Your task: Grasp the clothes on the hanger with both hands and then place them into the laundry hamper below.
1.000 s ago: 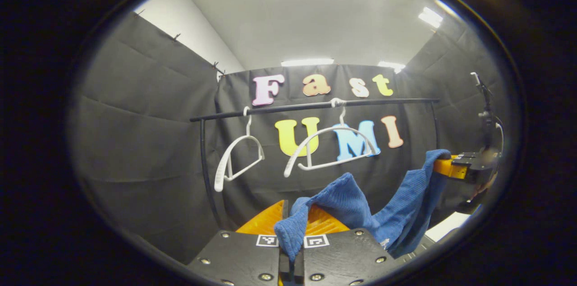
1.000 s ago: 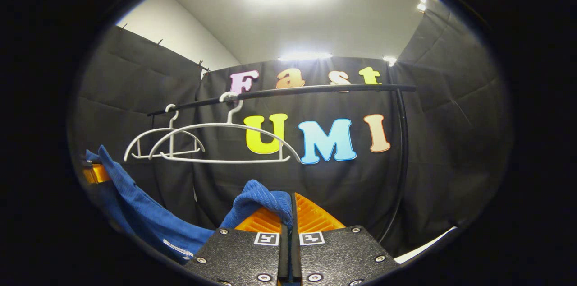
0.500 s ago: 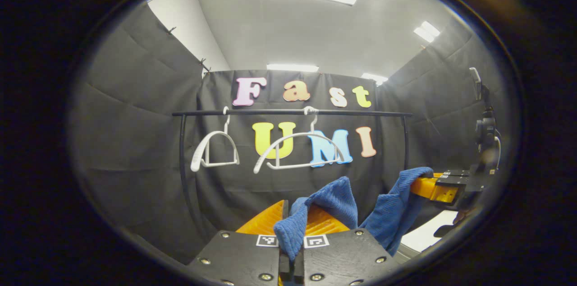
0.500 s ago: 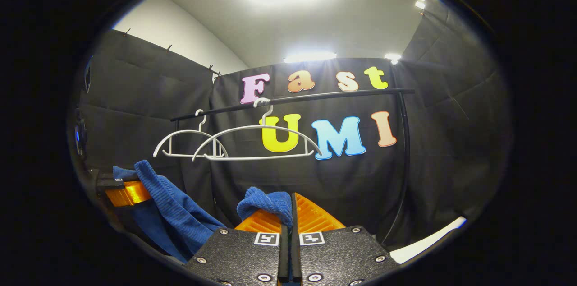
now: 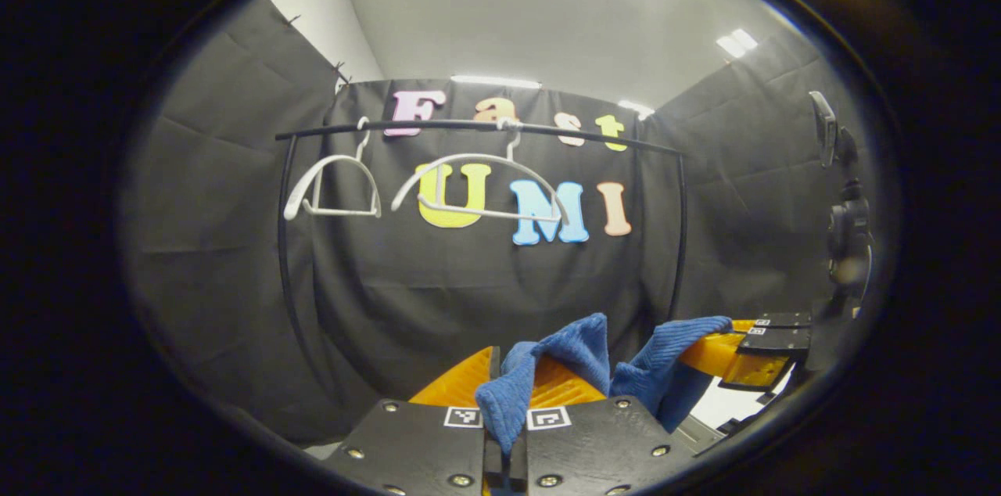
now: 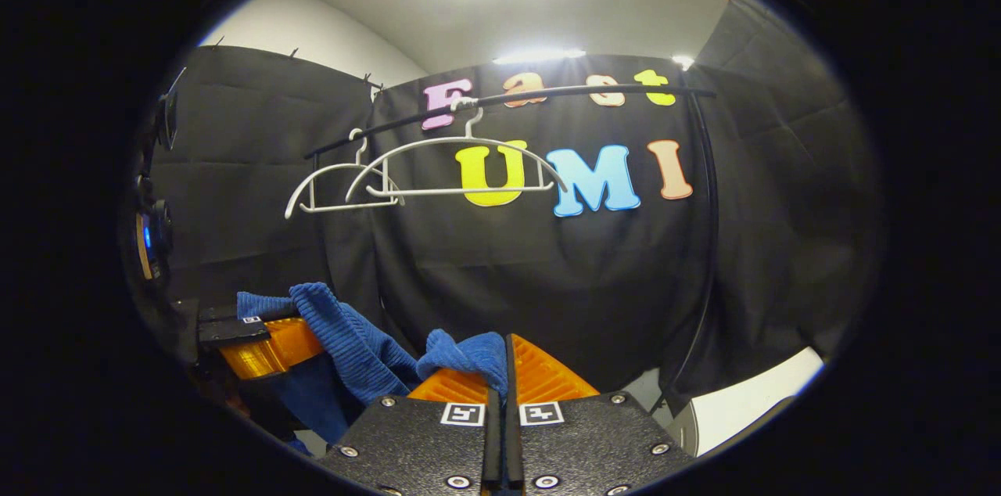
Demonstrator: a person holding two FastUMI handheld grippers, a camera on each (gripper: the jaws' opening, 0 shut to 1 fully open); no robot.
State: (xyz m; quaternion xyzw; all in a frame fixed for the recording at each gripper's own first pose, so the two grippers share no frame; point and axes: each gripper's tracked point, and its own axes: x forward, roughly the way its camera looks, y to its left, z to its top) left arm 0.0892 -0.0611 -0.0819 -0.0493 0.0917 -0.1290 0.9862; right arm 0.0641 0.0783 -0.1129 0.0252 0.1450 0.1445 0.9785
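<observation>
We have the blue garment off the white hangers, which hang bare on the black rail, so what we judge is left is lowering it into the hamper and letting go. Our left gripper and right gripper each clench a bunched fold of it. The ribbed, soft cloth sags between them, well below the rail.

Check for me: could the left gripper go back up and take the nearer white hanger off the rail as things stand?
Probably not yet. The left gripper is shut on the blue garment, which the right gripper pinches too. The hanger hangs bare and unobstructed on the rail.
</observation>
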